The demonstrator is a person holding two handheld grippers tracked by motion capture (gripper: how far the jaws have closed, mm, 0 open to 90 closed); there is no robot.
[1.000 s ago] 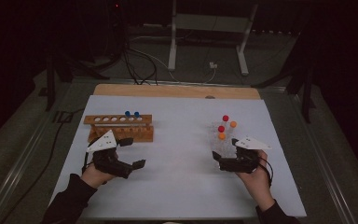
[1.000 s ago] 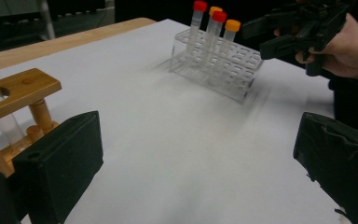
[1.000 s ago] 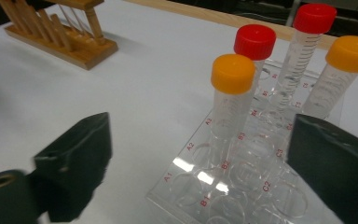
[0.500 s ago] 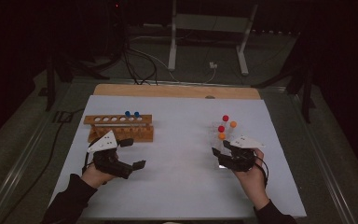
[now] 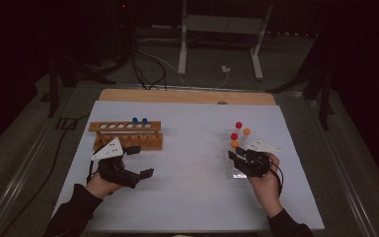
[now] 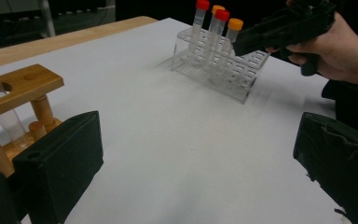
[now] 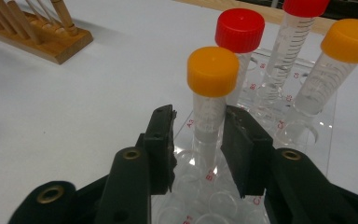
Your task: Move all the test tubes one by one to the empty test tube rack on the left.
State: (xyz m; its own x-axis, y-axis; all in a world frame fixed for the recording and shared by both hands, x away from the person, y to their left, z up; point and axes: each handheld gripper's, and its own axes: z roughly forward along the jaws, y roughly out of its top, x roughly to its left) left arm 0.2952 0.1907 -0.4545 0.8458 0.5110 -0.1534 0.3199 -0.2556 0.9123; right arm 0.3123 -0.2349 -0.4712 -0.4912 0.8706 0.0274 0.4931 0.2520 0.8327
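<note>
Step in hand, as I read it: pick the nearest orange-capped tube (image 7: 212, 100) out of the clear rack (image 7: 265, 100), probably to move it to the wooden rack (image 5: 126, 134).

Right gripper (image 7: 199, 140): jaws stand apart, one on each side of the tube's body just under its cap. There is a narrow gap on the left side; the right pad looks very close or touching, can't tell which. So it is framed but not yet clamped.

Tube location: front slot of the clear rack, upright. A red-capped tube (image 7: 240, 42) stands just behind it, and another red one (image 7: 298, 28) and a second orange one (image 7: 340, 65) stand further back and to the right.

Left gripper (image 5: 128, 165): jaws wide apart, holding nothing, parked near the front of the wooden rack, which holds two blue-capped tubes (image 5: 139, 121).

To do this well:
- Centre the tube between the pads before closing, so it doesn't get pushed sideways against the slot.
- Grip on the body below the cap, not on the cap.
- Close firmly; a smooth plastic tube is likely to slip.
- Lift straight up along the tube's axis until the tip clears the rack. Tilting early could drag the light rack or knock the red tube behind.
- Keep the left gripper ready to steady the wooden rack.
</note>
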